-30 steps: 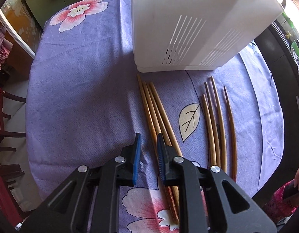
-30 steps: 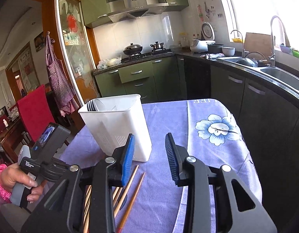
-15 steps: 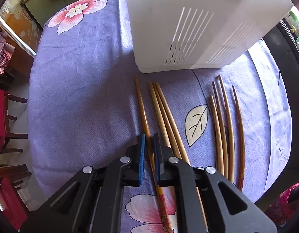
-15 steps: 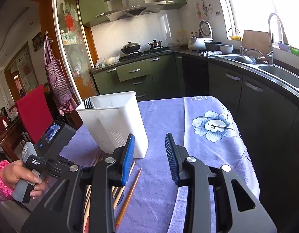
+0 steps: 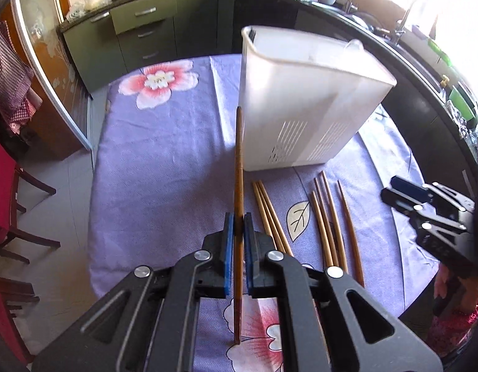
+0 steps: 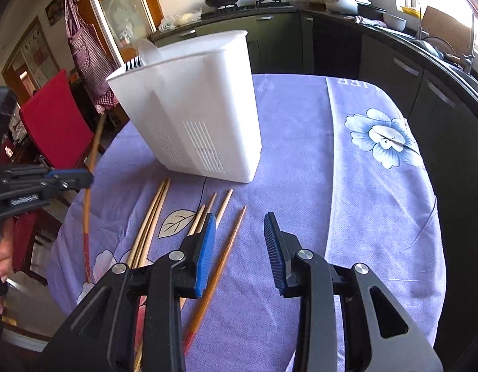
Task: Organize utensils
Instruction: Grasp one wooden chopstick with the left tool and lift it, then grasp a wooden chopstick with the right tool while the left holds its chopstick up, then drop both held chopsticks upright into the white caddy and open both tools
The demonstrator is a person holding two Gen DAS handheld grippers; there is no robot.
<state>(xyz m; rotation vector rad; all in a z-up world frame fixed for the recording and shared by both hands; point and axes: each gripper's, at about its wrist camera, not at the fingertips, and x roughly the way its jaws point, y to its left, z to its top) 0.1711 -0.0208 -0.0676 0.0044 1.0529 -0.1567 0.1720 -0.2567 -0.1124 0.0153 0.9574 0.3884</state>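
My left gripper [image 5: 237, 220] is shut on one brown chopstick [image 5: 239, 161] and holds it off the cloth, its tip up beside the near corner of the white utensil holder [image 5: 301, 108]. From the right wrist view the same chopstick [image 6: 93, 155] slants in the left gripper [image 6: 74, 177] at the far left, left of the holder [image 6: 201, 108]. Several chopsticks [image 5: 328, 217] lie on the tablecloth in front of the holder. My right gripper [image 6: 240, 217] hovers over them with its jaws closing and nothing between the pads. A red-tipped chopstick [image 6: 220, 260] lies just under its left finger.
The purple flowered tablecloth [image 6: 316, 155] covers a rounded table that drops off at the left and near edges. A red chair [image 6: 55, 121] stands to the left. Dark green kitchen cabinets [image 5: 139, 31] and a counter with a sink [image 6: 437, 49] run behind and to the right.
The left gripper shut on one chopstick from the left bundle and lifted it off the cloth, tilting up. The right gripper swung down toward the chopsticks on the table.
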